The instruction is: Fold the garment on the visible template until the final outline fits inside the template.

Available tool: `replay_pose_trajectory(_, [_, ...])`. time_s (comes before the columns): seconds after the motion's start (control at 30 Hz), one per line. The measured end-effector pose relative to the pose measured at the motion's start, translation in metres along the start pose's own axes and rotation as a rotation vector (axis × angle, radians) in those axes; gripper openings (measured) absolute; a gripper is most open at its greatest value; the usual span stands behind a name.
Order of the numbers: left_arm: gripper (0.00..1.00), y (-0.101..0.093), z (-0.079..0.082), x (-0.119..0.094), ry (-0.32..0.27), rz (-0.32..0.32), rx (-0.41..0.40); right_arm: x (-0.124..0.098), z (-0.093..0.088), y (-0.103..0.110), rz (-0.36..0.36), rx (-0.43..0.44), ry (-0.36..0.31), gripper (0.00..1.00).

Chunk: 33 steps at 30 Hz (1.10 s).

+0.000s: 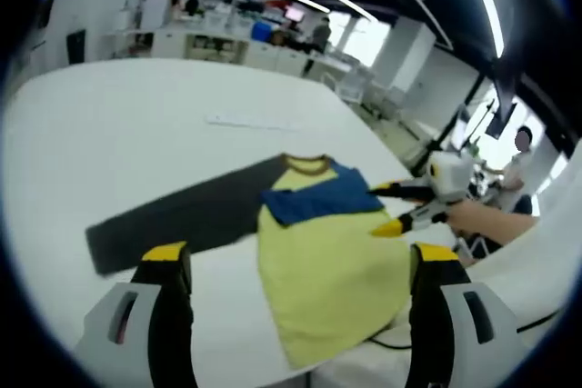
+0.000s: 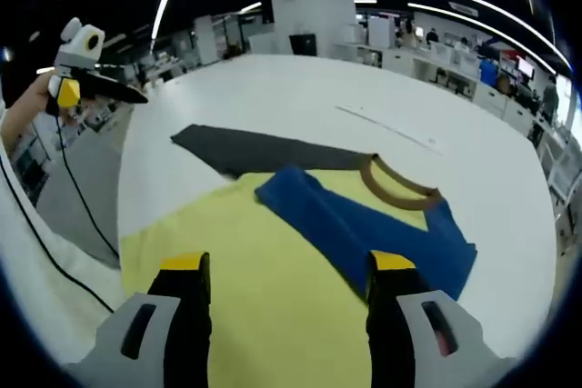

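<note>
Shirt (image 2: 273, 261) lies flat on white table (image 1: 136, 134), blue sleeve (image 2: 364, 224) folded in, gray sleeve (image 1: 173, 215) out for next fold. Left gripper (image 1: 296, 265), right gripper (image 2: 288, 270) both spread wide, holding nothing.

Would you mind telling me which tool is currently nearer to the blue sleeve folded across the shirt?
Right. The right tool hovers open at the blue sleeve's edge, over the yellow shirt. The left tool is held up, off the table's far side.
</note>
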<state>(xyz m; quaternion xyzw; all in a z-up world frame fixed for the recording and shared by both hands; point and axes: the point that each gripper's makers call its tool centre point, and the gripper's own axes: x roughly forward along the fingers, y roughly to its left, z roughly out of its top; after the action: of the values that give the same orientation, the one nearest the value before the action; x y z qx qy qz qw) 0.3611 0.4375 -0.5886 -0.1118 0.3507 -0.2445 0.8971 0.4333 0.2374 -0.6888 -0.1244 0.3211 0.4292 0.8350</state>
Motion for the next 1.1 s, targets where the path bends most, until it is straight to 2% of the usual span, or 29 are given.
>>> replay_pose_trajectory(0.3, [0.96,0.007,-0.003,-0.003,-0.001,0.016,-0.023,0.025,0.006,0.008,0.039,-0.014,0.009,0.63])
replay_pose_trajectory(0.5, [0.95,0.011,-0.006,0.000,0.003,0.018,-0.036,0.044,0.016,0.014,-0.002,-0.057,0.010,0.54])
replay_pose_trajectory(0.67, [0.95,0.013,-0.007,-0.001,0.002,0.021,-0.047,0.065,0.019,0.021,0.012,-0.086,0.016,0.48])
replay_pose_trajectory(0.77, [0.95,0.017,-0.010,-0.002,0.009,0.030,-0.052,0.077,0.020,0.027,0.024,-0.136,0.027,0.46])
replay_pose_trajectory(1.1, [0.94,0.022,-0.013,-0.001,0.026,0.041,-0.069,0.108,0.021,0.032,0.031,-0.160,0.036,0.34])
